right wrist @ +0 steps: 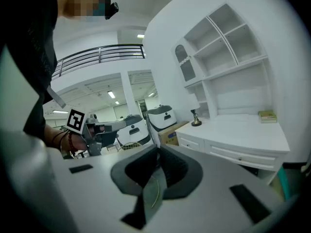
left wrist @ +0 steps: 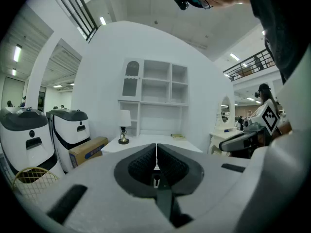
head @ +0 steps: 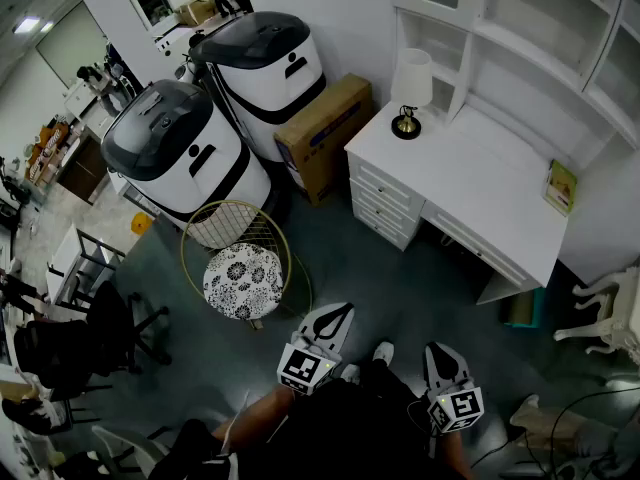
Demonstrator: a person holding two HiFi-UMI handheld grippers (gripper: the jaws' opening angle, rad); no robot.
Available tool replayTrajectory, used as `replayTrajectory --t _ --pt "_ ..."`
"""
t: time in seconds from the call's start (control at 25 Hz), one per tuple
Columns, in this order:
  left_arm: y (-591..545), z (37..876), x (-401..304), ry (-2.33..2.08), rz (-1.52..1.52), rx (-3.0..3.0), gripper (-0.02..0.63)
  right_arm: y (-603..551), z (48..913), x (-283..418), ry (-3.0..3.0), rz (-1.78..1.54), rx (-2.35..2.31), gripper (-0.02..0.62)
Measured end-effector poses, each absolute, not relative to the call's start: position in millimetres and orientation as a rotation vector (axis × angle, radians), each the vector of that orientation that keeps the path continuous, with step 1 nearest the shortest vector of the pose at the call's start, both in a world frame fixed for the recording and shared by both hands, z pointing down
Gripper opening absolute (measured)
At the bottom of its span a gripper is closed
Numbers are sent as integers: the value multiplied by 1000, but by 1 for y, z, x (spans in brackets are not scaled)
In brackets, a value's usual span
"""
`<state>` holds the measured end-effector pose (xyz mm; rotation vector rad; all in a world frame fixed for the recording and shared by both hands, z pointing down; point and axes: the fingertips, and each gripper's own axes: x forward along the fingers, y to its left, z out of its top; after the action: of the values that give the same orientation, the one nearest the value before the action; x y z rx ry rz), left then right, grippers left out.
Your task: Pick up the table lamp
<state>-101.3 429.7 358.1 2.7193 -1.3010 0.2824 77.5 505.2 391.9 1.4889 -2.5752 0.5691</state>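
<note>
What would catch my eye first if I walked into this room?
Probably the two big white-and-black machines at upper left, beside a cardboard box. Next, the small table lamp on the far left corner of the white desk. At the bottom, the person's left gripper and right gripper point toward the desk, jaws together and empty.

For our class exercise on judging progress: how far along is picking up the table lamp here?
Done: nothing yet; the table lamp stands upright on the white desk, untouched. In hand: nothing; the left gripper and right gripper are both shut and empty, well short of the desk. Left: approach, open a gripper, close on the lamp and lift it.
</note>
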Motion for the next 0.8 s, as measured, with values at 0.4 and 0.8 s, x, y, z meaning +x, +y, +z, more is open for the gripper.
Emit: replayTrajectory --t 0.4,0.8 --pt "462 348 -126 -1372 286 2724 18 524 385 36 -2641 524 1396 40" --pt "461 335 -89 -1422 242 2719 18 507 373 83 -2742 456 1398 40"
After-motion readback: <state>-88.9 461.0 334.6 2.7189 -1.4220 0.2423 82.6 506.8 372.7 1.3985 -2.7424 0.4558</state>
